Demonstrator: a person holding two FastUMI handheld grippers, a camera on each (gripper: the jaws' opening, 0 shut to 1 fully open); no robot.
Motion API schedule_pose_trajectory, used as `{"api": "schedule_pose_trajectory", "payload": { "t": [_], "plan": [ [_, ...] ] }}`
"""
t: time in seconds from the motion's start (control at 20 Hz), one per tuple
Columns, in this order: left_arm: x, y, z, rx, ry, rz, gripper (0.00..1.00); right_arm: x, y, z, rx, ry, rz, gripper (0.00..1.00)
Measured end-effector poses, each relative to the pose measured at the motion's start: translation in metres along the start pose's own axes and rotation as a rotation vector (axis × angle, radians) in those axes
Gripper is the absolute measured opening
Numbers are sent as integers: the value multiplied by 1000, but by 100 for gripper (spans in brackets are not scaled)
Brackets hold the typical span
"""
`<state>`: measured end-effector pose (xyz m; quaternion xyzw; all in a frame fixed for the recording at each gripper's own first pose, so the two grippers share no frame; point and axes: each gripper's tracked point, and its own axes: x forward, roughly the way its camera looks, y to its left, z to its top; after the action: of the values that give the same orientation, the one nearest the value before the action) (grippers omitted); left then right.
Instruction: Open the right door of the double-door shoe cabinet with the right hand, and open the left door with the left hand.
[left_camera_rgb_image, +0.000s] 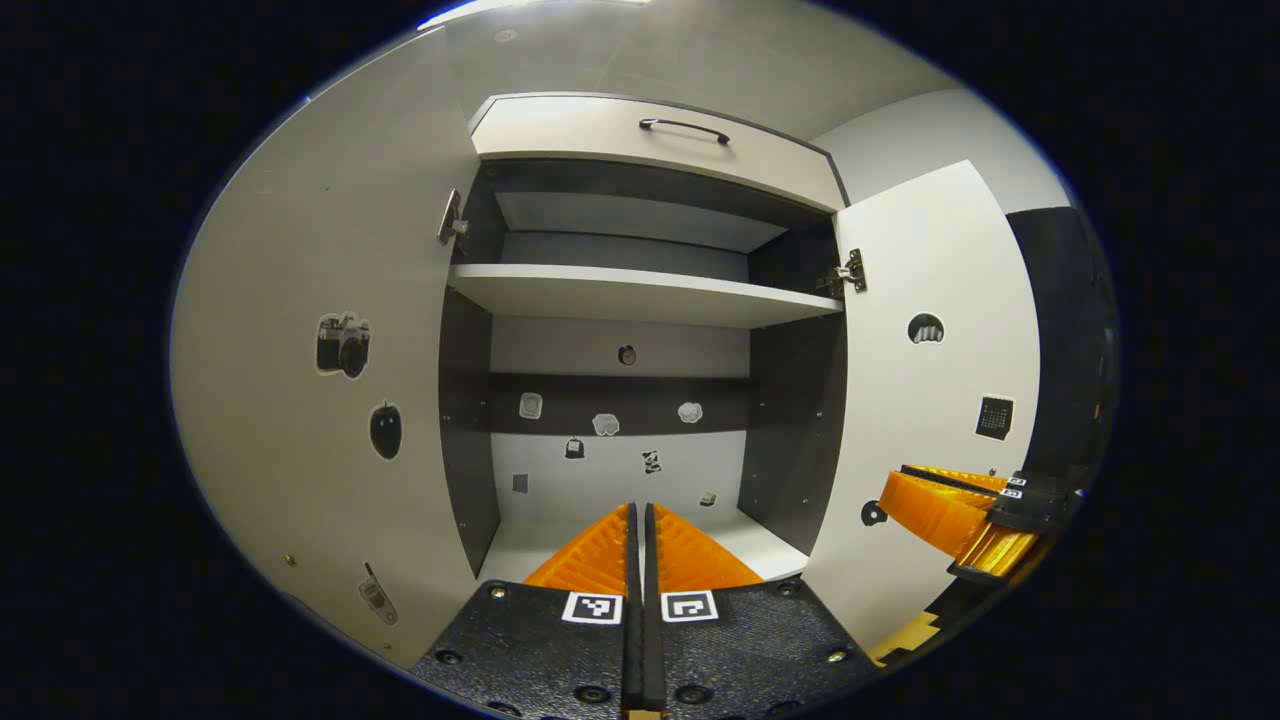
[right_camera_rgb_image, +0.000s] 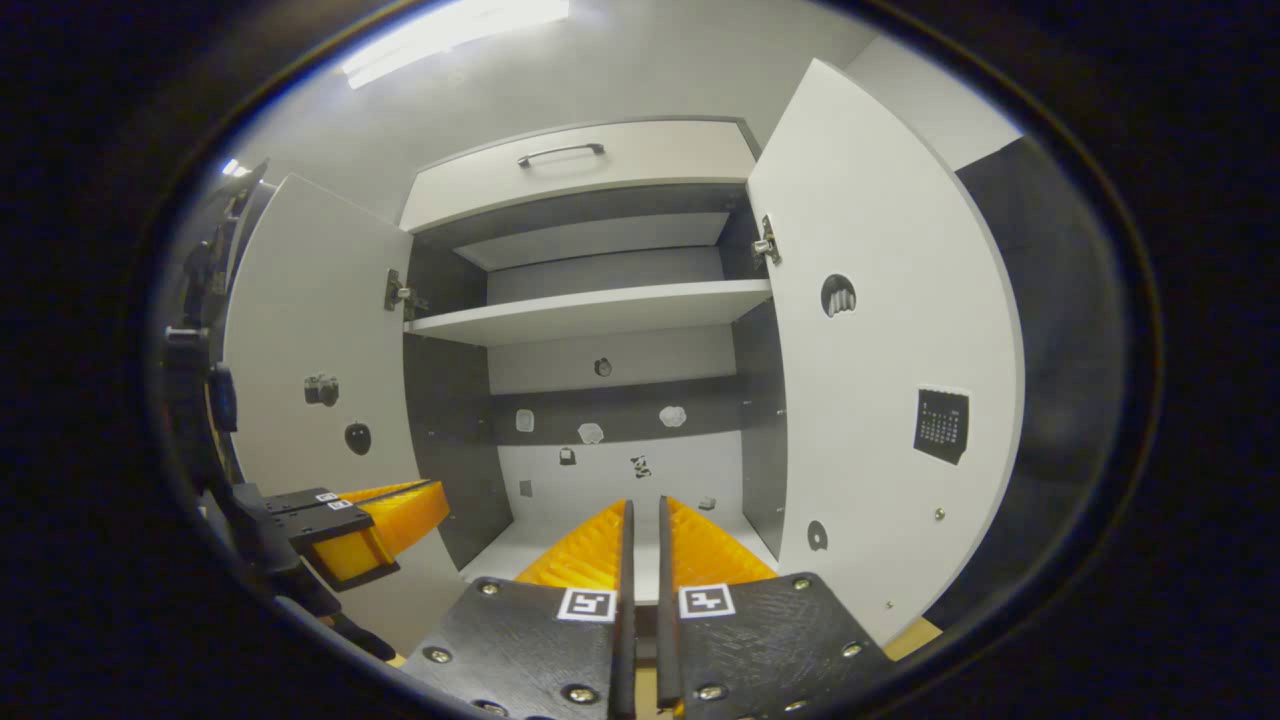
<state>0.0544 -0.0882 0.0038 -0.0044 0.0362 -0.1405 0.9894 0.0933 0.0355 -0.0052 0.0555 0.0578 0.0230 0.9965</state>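
Note:
The shoe cabinet stands in front of me with both doors swung wide. In the left gripper view the left door (left_camera_rgb_image: 290, 240) is at the left and the right door (left_camera_rgb_image: 940, 260) at the right, each with stickers on its inner face. My left gripper (left_camera_rgb_image: 640, 506) is shut on nothing and points into the cabinet's lower compartment (left_camera_rgb_image: 620, 450). My right gripper (right_camera_rgb_image: 645, 500) is also shut and empty, facing the same opening between the left door (right_camera_rgb_image: 310, 290) and right door (right_camera_rgb_image: 890, 220). Each gripper touches no door. The right gripper (left_camera_rgb_image: 935, 510) appears by the right door, the left gripper (right_camera_rgb_image: 395, 515) by the left door.
A white shelf (left_camera_rgb_image: 640, 295) splits the cabinet's inside; small stickers dot the back panel. Above the doors sits a drawer front (left_camera_rgb_image: 600, 125) with a dark bar handle (left_camera_rgb_image: 685, 128). Hinges (left_camera_rgb_image: 850, 272) hold the doors. A dark wall lies right of the right door.

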Motion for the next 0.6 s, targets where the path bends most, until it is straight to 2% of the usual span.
{"api": "schedule_pose_trajectory", "payload": {
  "t": [0.3,0.35,0.55,0.6],
  "plan": [
    [-1,1,-3,-30,-3,11,0,3,5,3,10,-15,7,8],
    [0,2,-4,-30,0,12,0,3,4,5,8,-20,1,14],
    [1,5,-5,-37,4,22,1,8,8,5,-2,-27,-3,67],
    [1,6,-6,-42,3,23,1,6,10,5,-1,-23,-3,89]
  ]
}}
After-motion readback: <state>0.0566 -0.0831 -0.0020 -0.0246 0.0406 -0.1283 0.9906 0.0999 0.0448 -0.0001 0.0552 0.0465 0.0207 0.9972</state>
